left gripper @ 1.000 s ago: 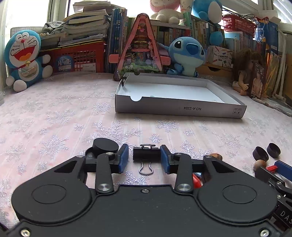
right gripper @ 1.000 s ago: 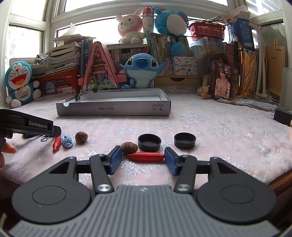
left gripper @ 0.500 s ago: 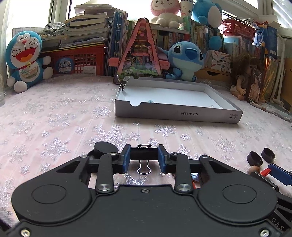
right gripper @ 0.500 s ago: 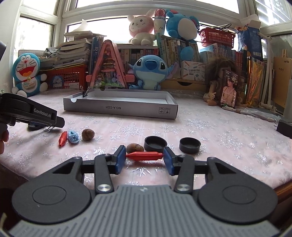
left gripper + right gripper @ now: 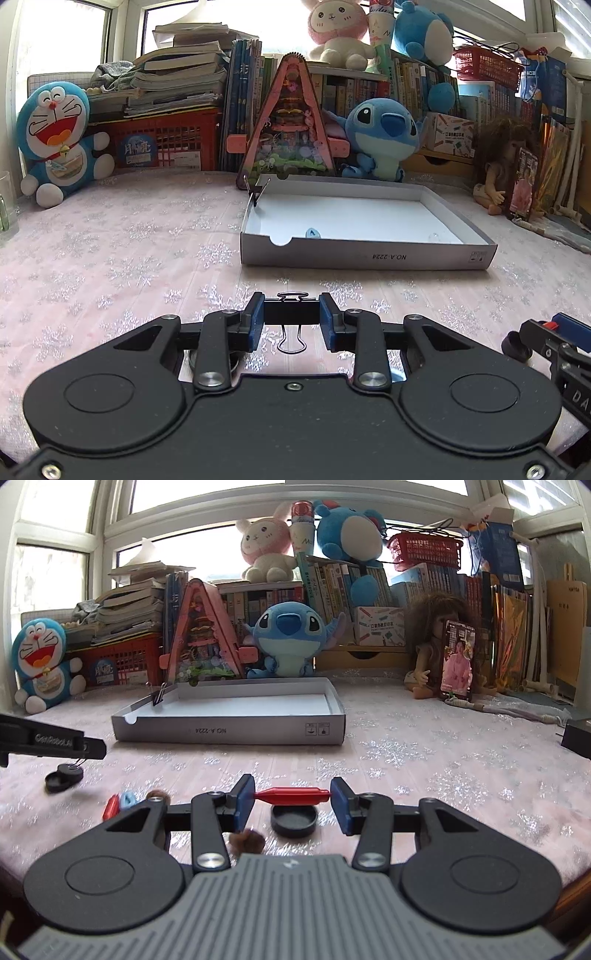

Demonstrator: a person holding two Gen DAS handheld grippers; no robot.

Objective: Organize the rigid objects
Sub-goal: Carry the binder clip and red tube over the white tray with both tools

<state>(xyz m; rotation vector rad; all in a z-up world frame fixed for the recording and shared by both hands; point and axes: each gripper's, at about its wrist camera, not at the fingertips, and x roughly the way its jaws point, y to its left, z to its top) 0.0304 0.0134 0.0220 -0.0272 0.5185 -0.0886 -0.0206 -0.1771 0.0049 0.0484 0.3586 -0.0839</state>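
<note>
Both grippers are gripping. Your left gripper (image 5: 291, 321) is clamping a black binder clip (image 5: 291, 316). Your right gripper (image 5: 292, 800) is pinching a red peg (image 5: 292, 796).

Printed upside down on the near wall of the white cardboard tray (image 5: 369, 256), ahead of the left hand-held gripper (image 5: 291, 325), "NO.A-2224" can be read. In the right wrist view, "GenRobot.AI" is read, blurred, along that gripper's side (image 5: 55, 740). Book spines and box lettering behind cannot be read.
</note>
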